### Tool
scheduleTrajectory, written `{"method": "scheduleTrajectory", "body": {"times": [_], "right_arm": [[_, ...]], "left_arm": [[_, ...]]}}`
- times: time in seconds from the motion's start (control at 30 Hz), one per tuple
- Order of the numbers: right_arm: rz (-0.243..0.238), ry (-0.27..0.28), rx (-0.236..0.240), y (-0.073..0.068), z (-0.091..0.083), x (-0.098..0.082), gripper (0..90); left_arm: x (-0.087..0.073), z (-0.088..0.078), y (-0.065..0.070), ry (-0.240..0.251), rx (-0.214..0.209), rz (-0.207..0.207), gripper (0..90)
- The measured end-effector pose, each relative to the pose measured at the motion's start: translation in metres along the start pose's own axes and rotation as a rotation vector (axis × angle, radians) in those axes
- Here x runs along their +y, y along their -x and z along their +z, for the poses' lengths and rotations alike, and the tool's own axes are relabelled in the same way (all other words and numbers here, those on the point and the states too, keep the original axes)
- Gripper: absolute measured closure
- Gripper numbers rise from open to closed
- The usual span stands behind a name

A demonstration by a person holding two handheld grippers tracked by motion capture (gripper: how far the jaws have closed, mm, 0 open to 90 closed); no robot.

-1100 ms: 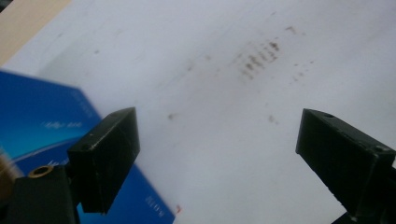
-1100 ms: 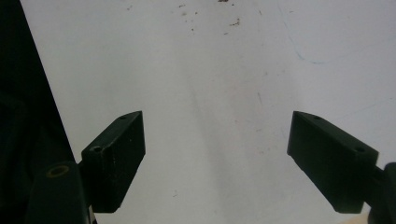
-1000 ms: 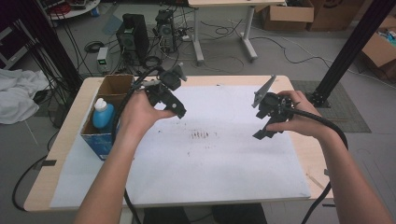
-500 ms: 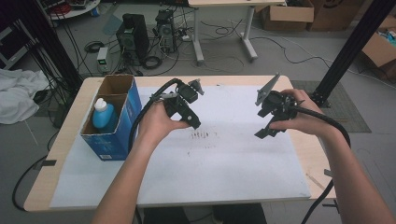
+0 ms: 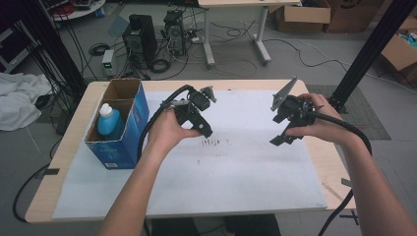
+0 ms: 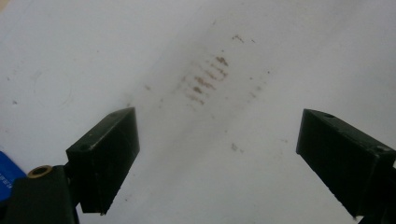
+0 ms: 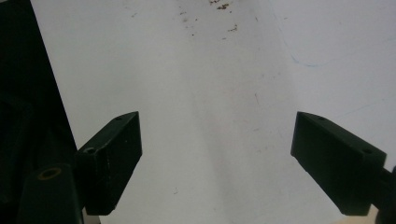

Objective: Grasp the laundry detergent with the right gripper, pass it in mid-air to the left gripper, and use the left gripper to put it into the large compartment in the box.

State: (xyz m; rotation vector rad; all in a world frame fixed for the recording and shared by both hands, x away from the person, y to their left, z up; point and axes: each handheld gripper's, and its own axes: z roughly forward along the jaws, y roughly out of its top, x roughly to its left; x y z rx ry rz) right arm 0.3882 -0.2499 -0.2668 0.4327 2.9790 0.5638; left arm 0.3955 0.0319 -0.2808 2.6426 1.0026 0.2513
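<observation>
The left hand-held gripper (image 5: 205,129) hangs over the middle of the surface (image 5: 255,206), its jaws spread with nothing between them. In the left gripper view those jaws frame a cluster of brownish smudges (image 6: 205,79) on the white sheet (image 6: 70,56) — the marks lie just ahead of the jaw tips. From the high view the same smudges (image 5: 212,142) sit just beside the left hand (image 5: 169,132), between the two grippers but nearer the left one.

The right hand-held gripper (image 5: 281,139) is held over the right part of the sheet, well apart from the left. Its jaws have just been opening and stand wide, empty; the right gripper view looks down on bare white sheet between them, with a few specks near the top edge.

A blue box (image 5: 129,132) stands at the left edge of the surface — a blue bottle with a white cap (image 5: 108,120) upright inside it.
</observation>
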Motion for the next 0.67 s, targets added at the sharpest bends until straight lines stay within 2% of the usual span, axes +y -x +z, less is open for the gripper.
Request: {"method": "scheduleTrajectory", "body": {"times": [0.67], "right_arm": [[0.000,0.001,0.001,-0.0033,0.0010,-0.0010,16.2]], "left_arm": [[-0.0028,-0.0016,0.0027,-0.001,0.005,0.009,13.9]]}}
